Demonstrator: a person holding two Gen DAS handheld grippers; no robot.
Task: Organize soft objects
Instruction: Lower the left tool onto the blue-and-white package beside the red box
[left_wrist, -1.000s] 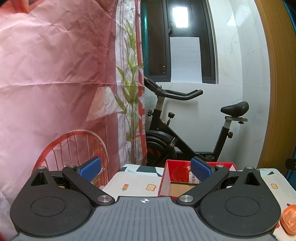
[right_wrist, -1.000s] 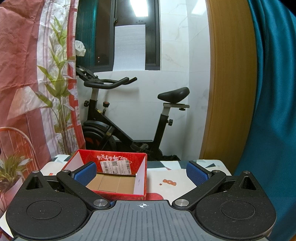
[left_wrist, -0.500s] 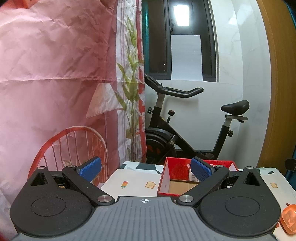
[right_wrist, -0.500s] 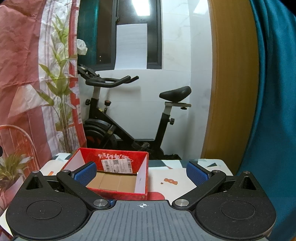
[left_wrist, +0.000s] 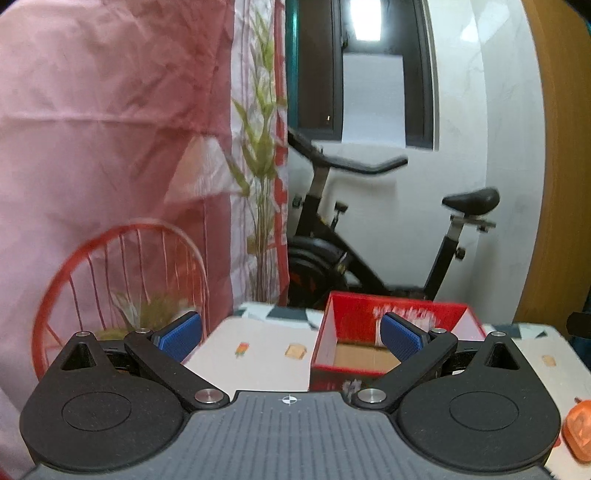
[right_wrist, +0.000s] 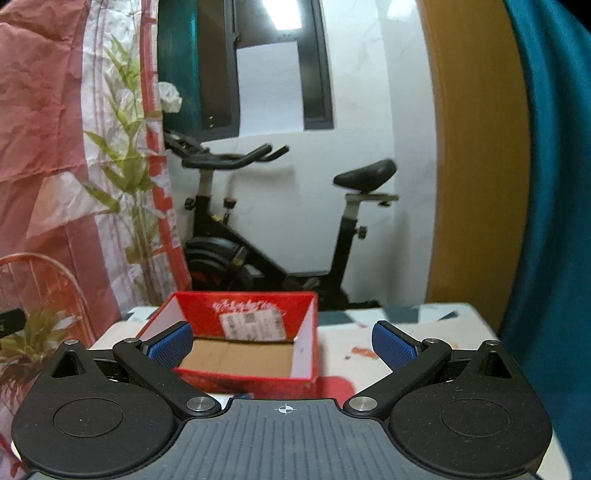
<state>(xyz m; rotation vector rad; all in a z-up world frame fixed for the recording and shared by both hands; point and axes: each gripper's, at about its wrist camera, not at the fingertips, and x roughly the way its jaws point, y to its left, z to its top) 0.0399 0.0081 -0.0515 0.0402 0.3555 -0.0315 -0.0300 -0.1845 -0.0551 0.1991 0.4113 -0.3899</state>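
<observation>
Since both the left gripper (left_wrist: 291, 338) and right gripper (right_wrist: 282, 345) hover wide and empty near the open red cardboard box (right_wrist: 247, 341), a careless reach for the orange soft toy (left_wrist: 578, 432) beside that box could knock it off the patterned surface (left_wrist: 258, 343).

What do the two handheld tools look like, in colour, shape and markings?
Both look alike. The left tool and the right tool each have a grey ribbed base with a small white crosshair mark, two black rounded plates with round recesses, black link arms with silver pivot pins, and blue textured pads on the fingers. No cables, hands or sleeves are visible.
</observation>
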